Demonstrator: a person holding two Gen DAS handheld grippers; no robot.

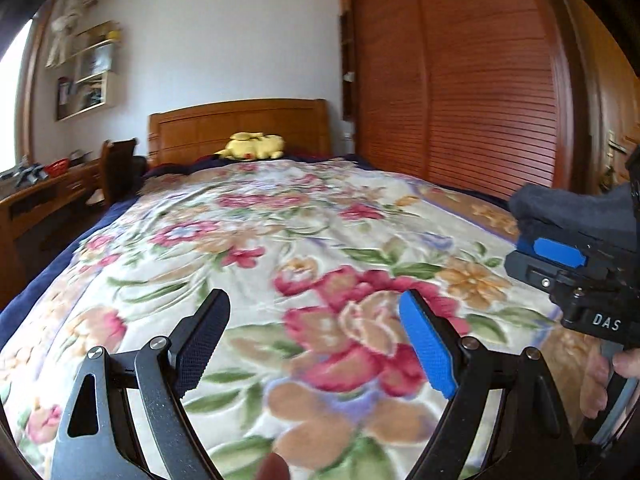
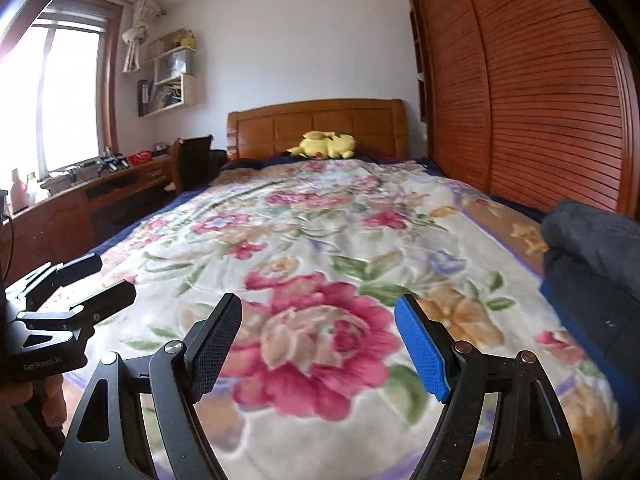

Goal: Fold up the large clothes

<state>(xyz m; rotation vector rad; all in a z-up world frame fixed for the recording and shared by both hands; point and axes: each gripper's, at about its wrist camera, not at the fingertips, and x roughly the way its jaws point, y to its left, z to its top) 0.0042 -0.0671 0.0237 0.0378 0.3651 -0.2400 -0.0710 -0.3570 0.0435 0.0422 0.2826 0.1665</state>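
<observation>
A dark navy garment (image 2: 592, 264) lies bunched at the right edge of the bed, on the floral blanket (image 2: 320, 240). In the left wrist view the garment (image 1: 572, 208) shows just behind my right gripper (image 1: 532, 258). My right gripper (image 2: 319, 302) hovers open over a big red flower, left of the garment, with nothing between its pads. My left gripper (image 1: 314, 300) is open and empty too, low over the blanket. It also shows as the left gripper (image 2: 106, 278) at the left edge of the right wrist view. Both point toward the headboard.
A yellow plush toy (image 2: 324, 145) rests by the wooden headboard (image 2: 316, 120). A slatted wooden wardrobe (image 2: 520, 100) runs along the right side. A desk (image 2: 100, 196) and chair (image 2: 192, 160) stand left of the bed under a window. A hand (image 1: 600, 384) holds the right gripper's handle.
</observation>
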